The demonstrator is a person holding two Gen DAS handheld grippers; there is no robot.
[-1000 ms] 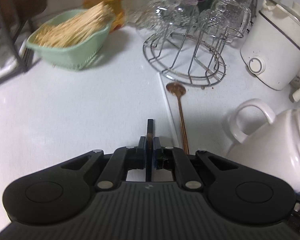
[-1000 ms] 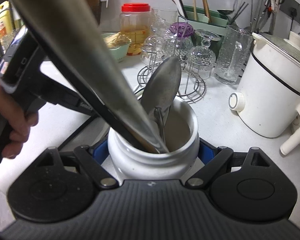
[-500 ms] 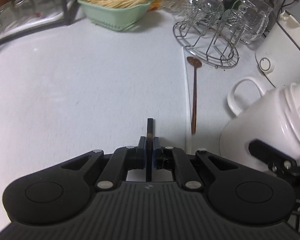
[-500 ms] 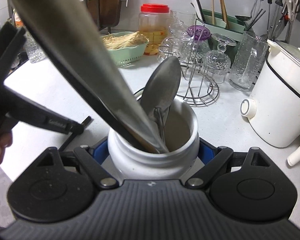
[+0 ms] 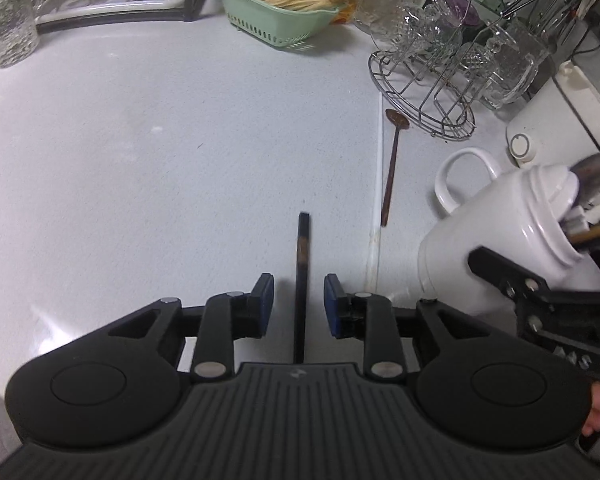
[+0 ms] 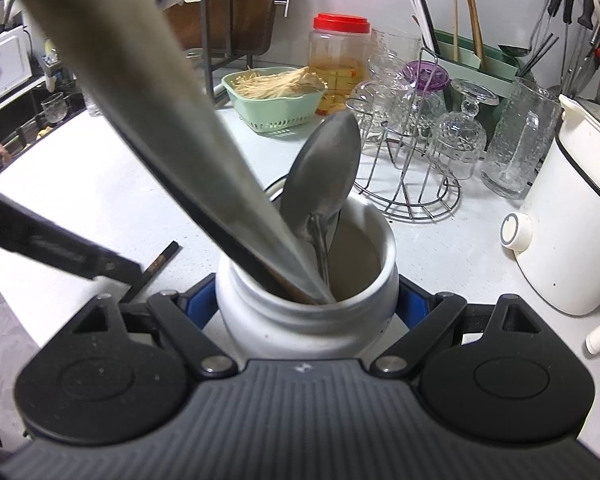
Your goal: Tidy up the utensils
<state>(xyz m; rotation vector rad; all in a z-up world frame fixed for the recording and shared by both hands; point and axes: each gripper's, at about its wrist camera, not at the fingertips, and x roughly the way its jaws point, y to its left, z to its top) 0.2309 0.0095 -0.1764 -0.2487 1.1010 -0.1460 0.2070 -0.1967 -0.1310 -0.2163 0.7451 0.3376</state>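
Observation:
My left gripper (image 5: pixel 299 304) is open, its jaws apart on either side of a thin black chopstick (image 5: pixel 302 264) that runs between them without touching; it also shows in the right wrist view (image 6: pixel 156 266). My right gripper (image 6: pixel 306 300) is shut on a white ceramic utensil jar (image 6: pixel 304 320), seen tilted in the left wrist view (image 5: pixel 512 240). The jar holds a large metal spoon (image 6: pixel 324 188), a broad knife blade (image 6: pixel 148 112) and other handles. A brown long-handled spoon (image 5: pixel 392 164) lies on the counter, ahead and to the right of the left gripper.
A wire rack of glass cups (image 5: pixel 432 80) and a white rice cooker (image 6: pixel 572 216) stand on the right. A green basket of sticks (image 5: pixel 284 8) sits at the back. A white mug (image 5: pixel 464 176) stands behind the jar. A glass tumbler (image 5: pixel 8 16) is far left.
My left gripper has opened and let go of the black chopstick, and has pulled back from the counter. My right gripper still holds the jar.

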